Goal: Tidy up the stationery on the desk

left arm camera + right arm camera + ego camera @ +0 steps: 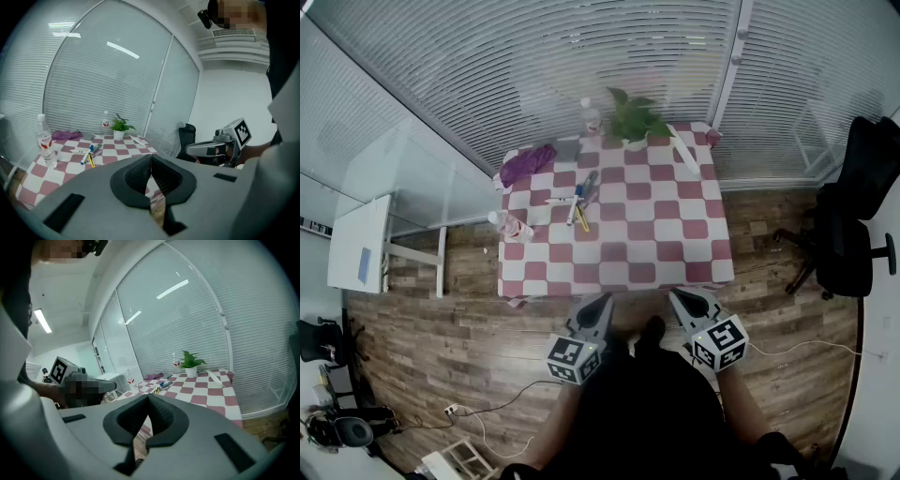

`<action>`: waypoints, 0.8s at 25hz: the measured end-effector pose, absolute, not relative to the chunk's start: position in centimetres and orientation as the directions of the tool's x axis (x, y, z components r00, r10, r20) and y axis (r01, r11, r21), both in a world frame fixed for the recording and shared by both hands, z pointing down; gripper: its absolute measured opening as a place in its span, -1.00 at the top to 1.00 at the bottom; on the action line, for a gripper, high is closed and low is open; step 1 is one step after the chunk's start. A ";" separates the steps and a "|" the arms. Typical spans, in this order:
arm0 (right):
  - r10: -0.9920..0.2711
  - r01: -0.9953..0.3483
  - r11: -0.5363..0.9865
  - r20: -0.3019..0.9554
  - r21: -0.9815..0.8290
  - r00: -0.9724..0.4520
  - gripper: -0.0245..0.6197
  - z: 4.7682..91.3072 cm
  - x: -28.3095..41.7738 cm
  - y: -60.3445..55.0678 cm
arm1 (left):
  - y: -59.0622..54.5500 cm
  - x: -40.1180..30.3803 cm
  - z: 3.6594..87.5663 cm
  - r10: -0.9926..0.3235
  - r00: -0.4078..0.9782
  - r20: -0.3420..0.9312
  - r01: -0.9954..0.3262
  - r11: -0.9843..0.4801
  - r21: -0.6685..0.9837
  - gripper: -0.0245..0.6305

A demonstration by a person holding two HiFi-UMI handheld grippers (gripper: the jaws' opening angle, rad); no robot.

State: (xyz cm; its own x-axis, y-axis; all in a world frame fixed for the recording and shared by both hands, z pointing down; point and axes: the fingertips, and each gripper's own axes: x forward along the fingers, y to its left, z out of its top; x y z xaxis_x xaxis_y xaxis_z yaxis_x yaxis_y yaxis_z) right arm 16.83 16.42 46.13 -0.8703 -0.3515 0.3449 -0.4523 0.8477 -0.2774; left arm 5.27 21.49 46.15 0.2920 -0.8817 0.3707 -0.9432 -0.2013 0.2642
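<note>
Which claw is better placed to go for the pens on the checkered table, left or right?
Left, probably. The pens lie left of centre on the table, more in line with the left claw than the right claw. Both are shut, empty and short of the table edge, so it must open first.

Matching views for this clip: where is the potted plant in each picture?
Head view: potted plant upper centre, at the far edge of the checkered table.
Left gripper view: plant left of centre, mid-height, at the table's far end.
Right gripper view: plant right of centre, mid-height.
Shared landmark: the small bottle just left of the plant in every view.
</note>
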 end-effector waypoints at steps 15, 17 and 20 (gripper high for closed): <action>-0.395 -0.491 0.813 0.324 -0.313 -0.860 0.86 46.2 16.8 16.1 | 22.1 5.2 46.6 -0.874 0.290 0.389 -0.943 -0.193 0.269 0.83; -0.403 -0.506 0.796 0.332 -0.331 -0.853 0.86 46.7 16.4 15.7 | 22.2 4.8 46.8 -0.872 0.292 0.394 -0.943 -0.193 0.272 0.83; -0.407 -0.527 0.783 0.367 -0.331 -0.836 0.86 47.7 15.6 15.0 | 22.0 3.6 47.5 -0.867 0.283 0.411 -0.945 -0.178 0.274 0.83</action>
